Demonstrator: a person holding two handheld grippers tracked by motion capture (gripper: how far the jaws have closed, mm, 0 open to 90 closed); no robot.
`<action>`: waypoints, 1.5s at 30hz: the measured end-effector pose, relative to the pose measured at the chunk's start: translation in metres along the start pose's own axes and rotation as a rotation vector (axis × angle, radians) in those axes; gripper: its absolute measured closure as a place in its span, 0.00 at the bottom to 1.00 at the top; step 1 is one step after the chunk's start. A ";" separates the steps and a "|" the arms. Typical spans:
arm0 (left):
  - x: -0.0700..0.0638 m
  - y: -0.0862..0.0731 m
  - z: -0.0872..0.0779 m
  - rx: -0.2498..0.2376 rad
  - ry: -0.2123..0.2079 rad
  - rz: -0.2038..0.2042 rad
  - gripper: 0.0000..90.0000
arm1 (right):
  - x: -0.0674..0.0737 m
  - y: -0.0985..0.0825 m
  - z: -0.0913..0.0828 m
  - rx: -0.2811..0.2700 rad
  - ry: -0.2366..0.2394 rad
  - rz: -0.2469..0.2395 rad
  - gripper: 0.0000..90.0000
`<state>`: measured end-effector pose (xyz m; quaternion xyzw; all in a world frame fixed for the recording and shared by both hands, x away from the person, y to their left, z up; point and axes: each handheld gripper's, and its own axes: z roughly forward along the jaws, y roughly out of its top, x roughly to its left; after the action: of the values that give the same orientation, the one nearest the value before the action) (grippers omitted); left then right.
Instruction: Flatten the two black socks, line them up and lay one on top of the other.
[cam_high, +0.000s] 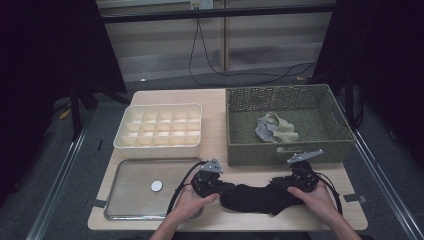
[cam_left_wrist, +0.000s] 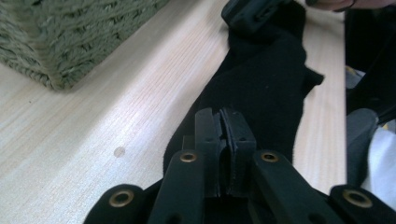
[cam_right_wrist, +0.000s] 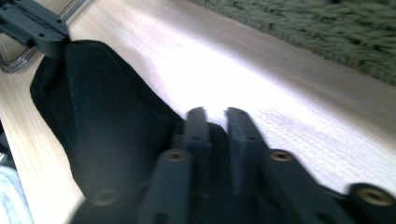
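**High view: black sock stretched between my two tongs**

High view shows the black sock (cam_high: 255, 196) lying on the tabletop (cam_high: 215, 100) near its front edge, in front of the woven basket (cam_high: 330, 145). My left tongs (cam_high: 220, 186) pinch its left end and my right tongs (cam_high: 280, 184) pinch its right end, so the cloth runs between my two hands.

In the left gripper view my left tongs (cam_left_wrist: 225, 122) are nearly closed, with a fold of the sock clamped between the pads; the rest of the sock runs away across the wood to the other tongs at the top of that view. In the right gripper view my right tongs (cam_right_wrist: 215, 116) stand with a narrow gap and the dark cloth (cam_right_wrist: 93, 121) caught between them.

Inside the basket lies a pale bundle of cloth (cam_high: 276, 129). Left of the basket sits a cream divided tray (cam_high: 160, 145), and in front of it a clear lid (cam_high: 125, 200) with a white knob (cam_high: 156, 186).
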<state>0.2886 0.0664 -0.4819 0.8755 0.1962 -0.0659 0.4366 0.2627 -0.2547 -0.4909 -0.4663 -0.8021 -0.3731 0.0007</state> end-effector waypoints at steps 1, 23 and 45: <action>-0.001 0.000 -0.002 -0.007 0.002 0.001 0.96 | 0.000 0.000 0.000 0.000 0.000 0.000 0.94; 0.016 -0.002 -0.019 -0.023 0.033 -0.055 0.95 | -0.002 0.020 -0.011 -0.097 -0.021 -0.015 0.85; -0.007 0.010 -0.011 -0.056 -0.016 -0.004 0.87 | -0.014 0.038 0.017 -0.038 -0.014 0.003 0.75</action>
<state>0.2852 0.0676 -0.4656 0.8620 0.1963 -0.0681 0.4623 0.3049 -0.2444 -0.4856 -0.4700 -0.7942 -0.3849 -0.0132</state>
